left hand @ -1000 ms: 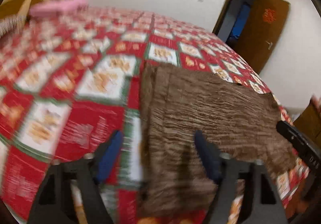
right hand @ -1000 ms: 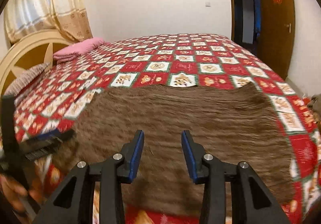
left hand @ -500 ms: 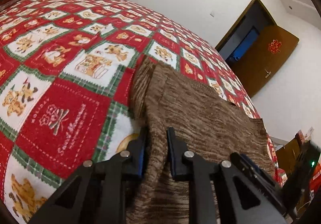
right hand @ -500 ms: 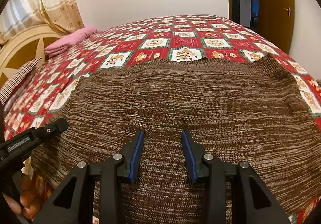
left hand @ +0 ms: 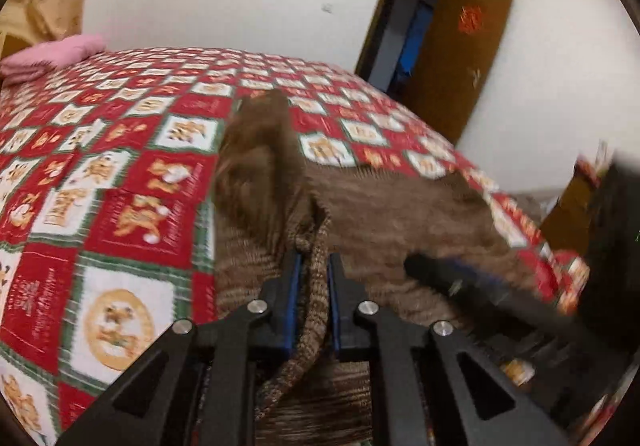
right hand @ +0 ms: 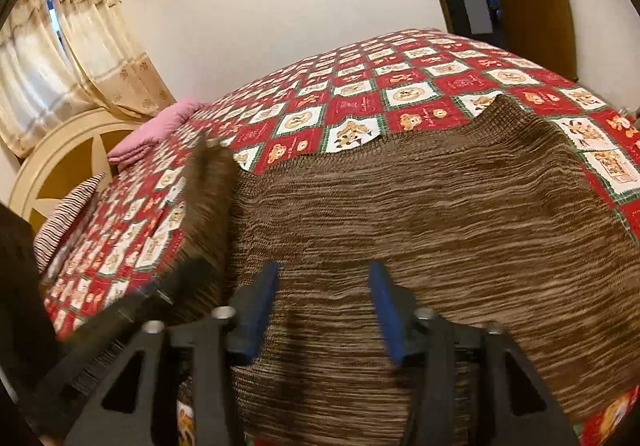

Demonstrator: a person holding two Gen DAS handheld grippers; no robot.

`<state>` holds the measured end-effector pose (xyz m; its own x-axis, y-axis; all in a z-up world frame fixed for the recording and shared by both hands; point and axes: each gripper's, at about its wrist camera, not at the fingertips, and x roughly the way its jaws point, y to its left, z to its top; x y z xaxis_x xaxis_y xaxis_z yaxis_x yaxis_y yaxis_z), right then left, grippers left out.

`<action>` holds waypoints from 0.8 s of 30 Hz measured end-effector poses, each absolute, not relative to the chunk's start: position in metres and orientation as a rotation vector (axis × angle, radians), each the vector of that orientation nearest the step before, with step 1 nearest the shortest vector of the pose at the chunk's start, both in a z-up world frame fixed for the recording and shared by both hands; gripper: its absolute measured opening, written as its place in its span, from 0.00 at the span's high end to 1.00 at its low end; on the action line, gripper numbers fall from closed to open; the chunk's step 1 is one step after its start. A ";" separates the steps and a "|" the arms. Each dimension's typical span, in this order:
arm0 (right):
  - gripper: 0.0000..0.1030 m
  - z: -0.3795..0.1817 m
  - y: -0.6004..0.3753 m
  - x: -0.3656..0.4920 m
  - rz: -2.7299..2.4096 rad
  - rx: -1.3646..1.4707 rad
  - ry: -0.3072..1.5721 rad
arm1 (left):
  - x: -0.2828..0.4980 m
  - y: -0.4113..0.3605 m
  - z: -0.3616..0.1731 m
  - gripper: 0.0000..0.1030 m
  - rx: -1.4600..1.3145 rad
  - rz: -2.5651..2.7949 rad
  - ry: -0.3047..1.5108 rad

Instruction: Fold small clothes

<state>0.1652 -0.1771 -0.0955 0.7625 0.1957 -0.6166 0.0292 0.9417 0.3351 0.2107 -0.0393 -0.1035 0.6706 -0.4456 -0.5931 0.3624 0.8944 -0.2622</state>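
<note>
A brown knit garment (right hand: pixel 460 214) lies spread on a red patchwork bedspread (right hand: pixel 360 94). My left gripper (left hand: pixel 313 266) is shut on the garment's left edge (left hand: pixel 316 286) and holds that edge lifted, so a flap (left hand: pixel 260 162) stands up above the bed. My right gripper (right hand: pixel 324 286) is open and hovers low over the near middle of the garment, with nothing between its fingers. The left gripper's body shows blurred in the right wrist view (right hand: pixel 120 326). The right gripper shows in the left wrist view (left hand: pixel 472 282).
A folded pink blanket (left hand: pixel 52 54) and a striped pillow (right hand: pixel 68 214) lie near the headboard (right hand: pixel 60 154). An open brown door (left hand: pixel 452 54) stands beyond the bed's far right side. The bed's near edge is under the grippers.
The left gripper closed on the garment's left edge and has lifted it, raising a flap. The right gripper stayed open and moved lower over the garment.
</note>
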 end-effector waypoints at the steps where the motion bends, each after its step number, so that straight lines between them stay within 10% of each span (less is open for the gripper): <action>1: 0.40 -0.094 -0.180 0.167 0.107 0.349 0.705 | 0.211 -0.042 -0.107 0.87 -0.120 -0.460 0.704; 13: 0.40 -0.105 -0.149 0.261 0.421 0.527 0.866 | 0.214 -0.031 -0.115 0.87 -0.218 -0.485 0.712; 24: 0.70 -0.117 -0.111 0.277 0.371 0.302 0.864 | 0.216 -0.037 -0.117 0.85 -0.177 -0.454 0.732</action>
<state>0.2773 -0.1114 -0.1170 0.5925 0.4337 -0.6789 -0.1934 0.8946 0.4028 0.2162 -0.0374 -0.1172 0.6524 -0.4587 -0.6033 0.3370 0.8886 -0.3112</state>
